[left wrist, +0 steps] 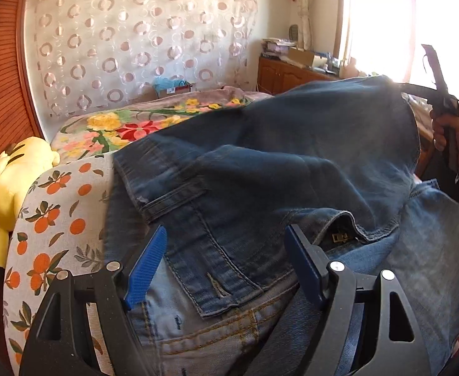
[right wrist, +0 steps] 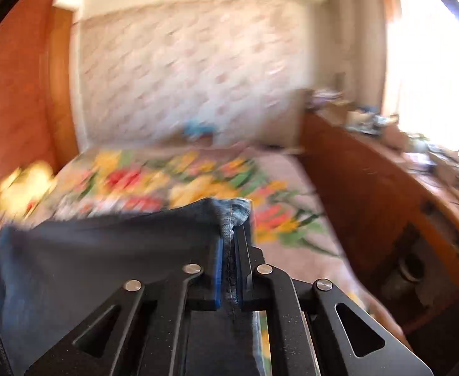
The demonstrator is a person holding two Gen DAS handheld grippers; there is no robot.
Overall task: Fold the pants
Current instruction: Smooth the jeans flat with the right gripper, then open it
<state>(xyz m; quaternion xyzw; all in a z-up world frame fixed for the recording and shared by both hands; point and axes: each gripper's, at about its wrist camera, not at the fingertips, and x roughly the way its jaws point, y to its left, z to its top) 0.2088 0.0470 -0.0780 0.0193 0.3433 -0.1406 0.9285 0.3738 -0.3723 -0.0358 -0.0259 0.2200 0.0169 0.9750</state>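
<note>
You are lifting a hem of the jeans [left wrist: 292, 163] off the bed [left wrist: 104, 128] – your right gripper [right wrist: 228, 250] is pinching it tight, while your left gripper [left wrist: 226, 263] is hovering spread over the waistband. Next, you'll likely need to carry that hem across and align edges.

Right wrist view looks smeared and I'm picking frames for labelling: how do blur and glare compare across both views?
Right wrist view: background motion-blurred, only the right gripper and pinched jeans hem sharp. Left wrist view: mostly crisp, window blown out, fisheye bending edges.
</note>
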